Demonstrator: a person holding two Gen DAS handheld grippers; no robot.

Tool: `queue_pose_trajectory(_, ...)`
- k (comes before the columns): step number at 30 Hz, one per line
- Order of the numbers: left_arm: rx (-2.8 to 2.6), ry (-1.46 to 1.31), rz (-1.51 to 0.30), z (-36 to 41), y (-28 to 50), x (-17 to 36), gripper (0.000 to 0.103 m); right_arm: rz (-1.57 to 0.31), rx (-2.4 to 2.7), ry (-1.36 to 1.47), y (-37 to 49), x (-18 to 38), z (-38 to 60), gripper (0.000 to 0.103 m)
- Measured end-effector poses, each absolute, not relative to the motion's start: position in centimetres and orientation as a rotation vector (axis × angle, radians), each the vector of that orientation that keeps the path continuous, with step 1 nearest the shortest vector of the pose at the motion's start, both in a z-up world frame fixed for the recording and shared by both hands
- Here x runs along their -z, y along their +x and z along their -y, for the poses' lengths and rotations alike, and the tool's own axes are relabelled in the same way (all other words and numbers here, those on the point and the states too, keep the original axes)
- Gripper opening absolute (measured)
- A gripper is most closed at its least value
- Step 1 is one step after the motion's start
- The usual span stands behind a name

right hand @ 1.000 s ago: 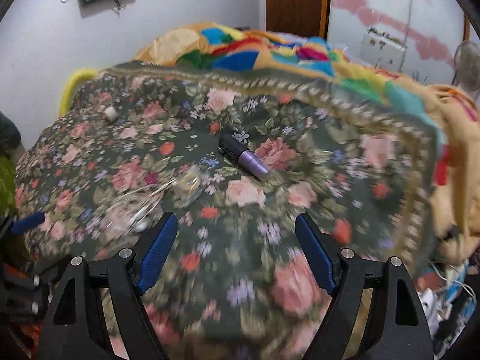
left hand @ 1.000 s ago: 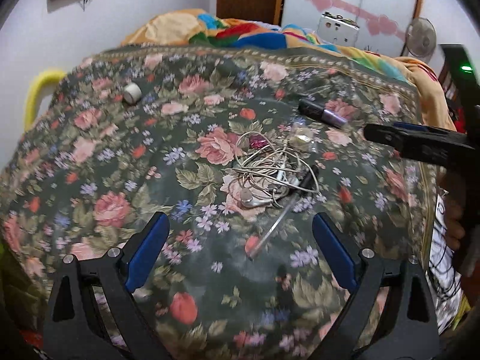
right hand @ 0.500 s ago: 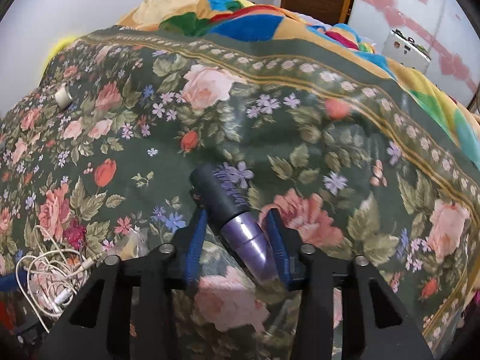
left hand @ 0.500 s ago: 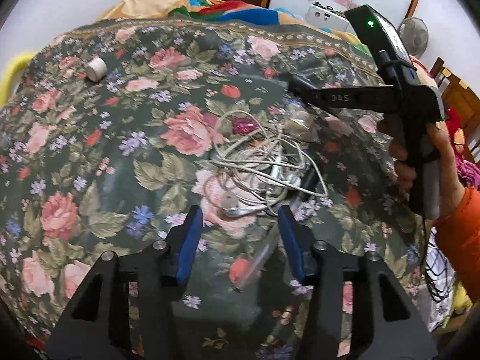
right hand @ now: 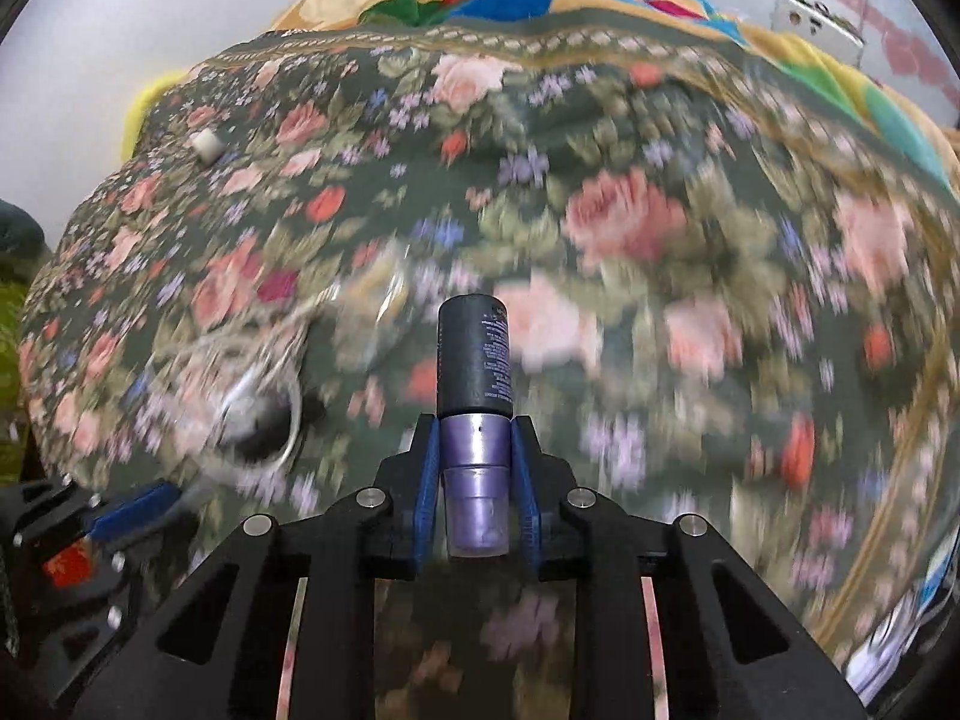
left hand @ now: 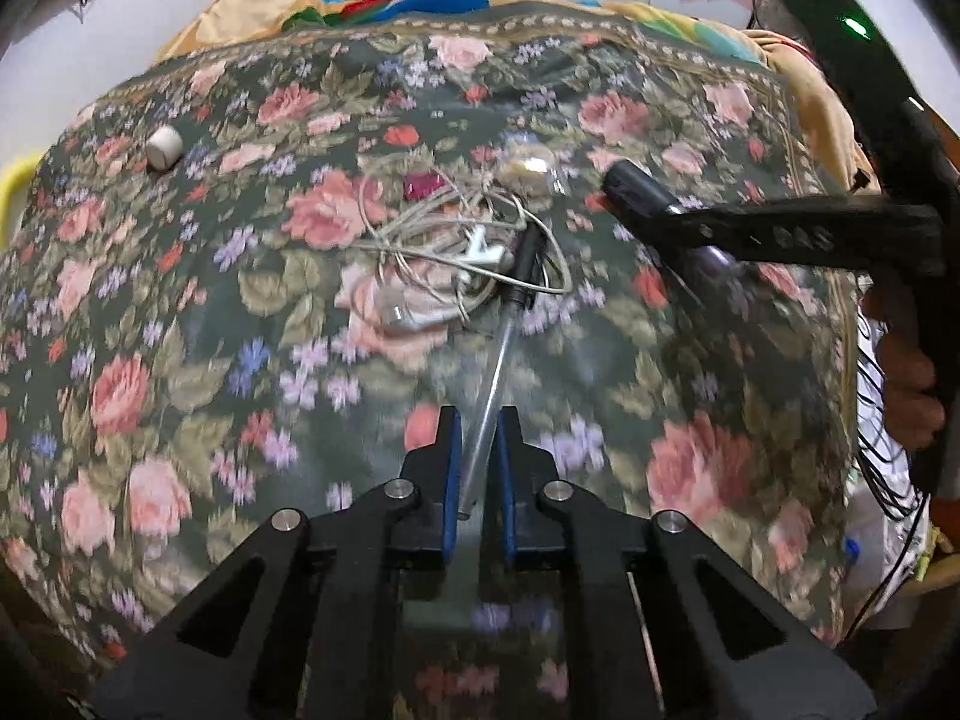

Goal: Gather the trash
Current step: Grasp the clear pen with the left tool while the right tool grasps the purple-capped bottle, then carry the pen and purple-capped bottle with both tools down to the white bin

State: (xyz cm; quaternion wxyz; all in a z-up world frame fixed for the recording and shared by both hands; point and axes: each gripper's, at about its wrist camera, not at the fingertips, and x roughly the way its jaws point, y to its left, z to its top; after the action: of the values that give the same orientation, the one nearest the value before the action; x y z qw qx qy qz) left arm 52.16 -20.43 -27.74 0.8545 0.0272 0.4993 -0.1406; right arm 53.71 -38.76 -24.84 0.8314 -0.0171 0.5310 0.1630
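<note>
Your jaws are both closed on trash: the left gripper (left hand: 477,456) pinches the clear pen (left hand: 501,354) by its near end, the right gripper (right hand: 474,480) clamps the purple tube (right hand: 474,408) at its base, ready for lifting off the bed (left hand: 180,300). Blur hides whether the pen's dark tip is snagged in the earphone cable (left hand: 456,252).

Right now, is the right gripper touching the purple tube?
Touching. The right wrist view shows the right gripper with both blue fingers pressed against the sides of the purple tube, no gap on either side.
</note>
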Motion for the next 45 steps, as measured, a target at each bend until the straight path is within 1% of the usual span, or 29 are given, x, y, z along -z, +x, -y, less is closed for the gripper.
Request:
queue_pose_trajectory(7,0.288,0.037,-1.142,19.0,48.2,27.5,0.008,-1.167,-0.294,-0.015,49.4,25.2,37.7,0.021)
queue_pose_trajectory(11,0.306,0.071,-1.150,19.2,46.7,27.5,0.008,-1.167,-0.296,-0.036,46.6,25.4,36.6,0.022)
queue_pose_trajectory(16,0.326,0.036,-1.146,19.3,48.3,27.6,0.008,-1.149,-0.281,-0.082,45.5,25.5,36.0,0.022)
queue_pose_trajectory(24,0.311,0.035,-1.084,20.4,50.3,27.7,0.009,-1.121,-0.258,-0.055,46.0,25.9,35.9,0.023)
queue_pose_trajectory(25,0.305,0.047,-1.085,20.6,50.4,27.7,0.007,-1.112,-0.253,-0.065,46.0,25.9,35.8,0.023)
queue_pose_trajectory(30,0.282,0.014,-1.100,20.3,50.5,26.7,0.007,-1.104,-0.233,-0.082,46.0,25.8,35.5,0.022)
queue_pose_trajectory(35,0.295,0.012,-1.110,19.7,49.0,25.3,0.007,-1.107,-0.243,0.010,45.7,24.4,36.7,0.022)
queue_pose_trajectory(45,0.273,0.008,-1.118,17.4,44.7,23.6,0.007,-1.055,-0.247,0.008,43.1,20.5,36.4,0.022)
